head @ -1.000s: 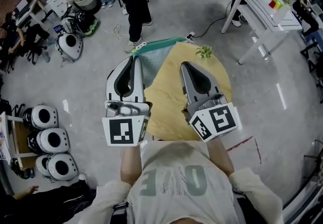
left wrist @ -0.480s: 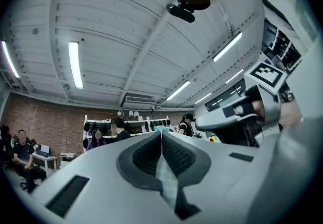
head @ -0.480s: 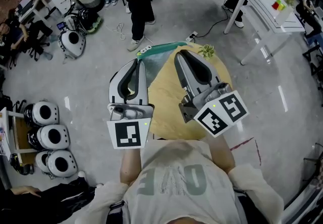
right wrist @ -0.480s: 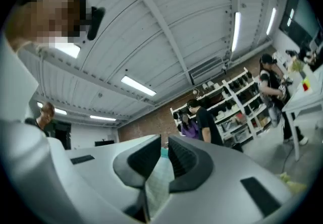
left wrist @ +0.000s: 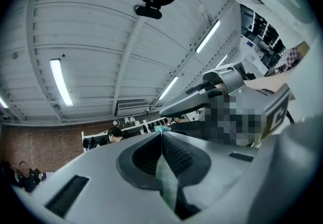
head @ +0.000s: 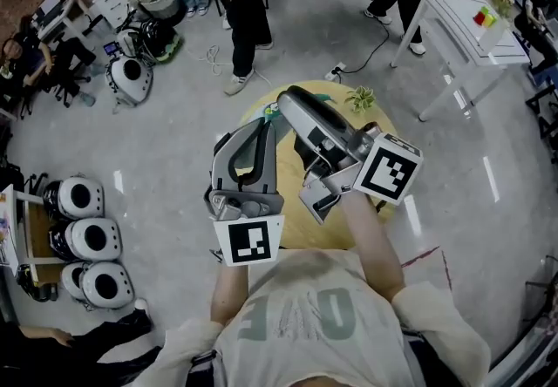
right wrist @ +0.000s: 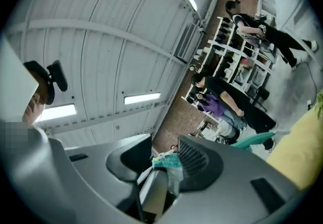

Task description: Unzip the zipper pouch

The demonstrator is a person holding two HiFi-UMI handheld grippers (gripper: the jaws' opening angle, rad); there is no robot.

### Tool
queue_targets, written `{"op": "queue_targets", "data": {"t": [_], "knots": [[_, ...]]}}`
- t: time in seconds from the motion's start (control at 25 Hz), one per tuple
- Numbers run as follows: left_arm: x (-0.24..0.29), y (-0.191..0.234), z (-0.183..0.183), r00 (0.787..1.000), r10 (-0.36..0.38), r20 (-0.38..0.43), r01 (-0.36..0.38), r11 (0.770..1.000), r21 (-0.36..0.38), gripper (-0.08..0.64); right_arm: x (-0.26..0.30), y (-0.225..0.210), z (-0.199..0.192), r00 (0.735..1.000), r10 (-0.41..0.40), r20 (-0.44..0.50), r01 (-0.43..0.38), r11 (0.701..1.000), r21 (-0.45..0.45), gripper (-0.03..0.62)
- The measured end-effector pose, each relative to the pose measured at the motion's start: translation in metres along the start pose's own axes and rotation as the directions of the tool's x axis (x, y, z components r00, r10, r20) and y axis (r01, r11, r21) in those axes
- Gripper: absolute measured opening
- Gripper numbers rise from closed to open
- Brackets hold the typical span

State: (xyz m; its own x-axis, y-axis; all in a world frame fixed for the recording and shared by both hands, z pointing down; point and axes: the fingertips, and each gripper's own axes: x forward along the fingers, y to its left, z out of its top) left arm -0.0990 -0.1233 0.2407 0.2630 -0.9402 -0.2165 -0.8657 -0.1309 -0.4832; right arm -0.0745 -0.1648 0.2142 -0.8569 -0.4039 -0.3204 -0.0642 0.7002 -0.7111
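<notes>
Grey concrete floor (head: 166, 159) under round yellow wooden table (head: 290, 195). Above table: teal fabric zipper pouch (right wrist: 170, 163), lifted. Left gripper (left wrist: 161, 136) clamped tight on pouch fabric. Right gripper (right wrist: 165, 151) jaws opening, pouch edge between them.

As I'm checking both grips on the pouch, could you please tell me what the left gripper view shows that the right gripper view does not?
Left gripper view only: the left tongs are closed flat on a thin, pale fold of the zipper pouch.
Right gripper view only: the right tongs are opening. The pouch's teal edge sits in the gap between them and does not look pinched.
Both: pouch fabric lies between that view's own tongs, with ceiling lights overhead.
</notes>
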Motion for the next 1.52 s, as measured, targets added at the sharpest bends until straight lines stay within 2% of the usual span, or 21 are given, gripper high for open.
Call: {"op": "queue_targets", "data": {"t": [0.24, 0.32, 0.48, 0.76, 0.84, 0.96, 1.08, 1.2, 1.52], "knots": [[0.003, -0.01, -0.01, 1.0, -0.02, -0.002, 0.02, 0.998, 0.063, 0.029, -0.003, -0.01, -0.001, 0.998, 0.04, 0.056, -0.049, 0.984, 0.17, 0.107], [0.003, -0.013, -0.011, 1.0, -0.027, -0.002, 0.027, 0.997, 0.075, 0.029, -0.004, -0.011, -0.002, 0.997, 0.045, 0.065, -0.058, 0.979, 0.198, 0.101], [0.007, -0.016, -0.01, 0.999, -0.037, 0.0, 0.037, 0.997, 0.071, 0.029, -0.006, -0.023, -0.002, 0.998, -0.04, 0.05, 0.034, 0.991, 0.127, 0.041], [0.012, -0.02, -0.014, 0.999, -0.036, -0.007, 0.036, 0.999, 0.009, 0.029, -0.011, -0.035, -0.001, 0.993, -0.097, 0.074, 0.09, 0.992, 0.09, 0.031], [0.007, -0.014, -0.016, 1.0, -0.031, -0.003, 0.031, 0.999, -0.027, 0.028, -0.011, -0.041, -0.004, 0.986, -0.14, 0.089, 0.136, 0.989, 0.057, 0.031], [-0.006, 0.009, -0.016, 0.999, 0.033, 0.018, -0.03, 0.989, -0.147, 0.028, -0.031, -0.075, -0.001, 0.947, -0.296, 0.122, 0.301, 0.953, -0.024, 0.028], [-0.006, 0.026, -0.002, 0.995, 0.085, 0.054, -0.075, 0.983, -0.17, 0.028, -0.066, -0.109, 0.013, 0.907, -0.391, 0.157, 0.392, 0.92, 0.025, 0.029], [-0.005, 0.028, -0.001, 0.995, 0.083, 0.054, -0.074, 0.986, -0.146, 0.028, -0.078, -0.117, 0.015, 0.894, -0.414, 0.17, 0.417, 0.908, 0.02, 0.028], [-0.004, 0.026, -0.01, 0.996, 0.074, 0.041, -0.066, 0.982, -0.179, 0.028, -0.082, -0.119, 0.011, 0.883, -0.434, 0.181, 0.438, 0.899, 0.018, 0.029]]}}
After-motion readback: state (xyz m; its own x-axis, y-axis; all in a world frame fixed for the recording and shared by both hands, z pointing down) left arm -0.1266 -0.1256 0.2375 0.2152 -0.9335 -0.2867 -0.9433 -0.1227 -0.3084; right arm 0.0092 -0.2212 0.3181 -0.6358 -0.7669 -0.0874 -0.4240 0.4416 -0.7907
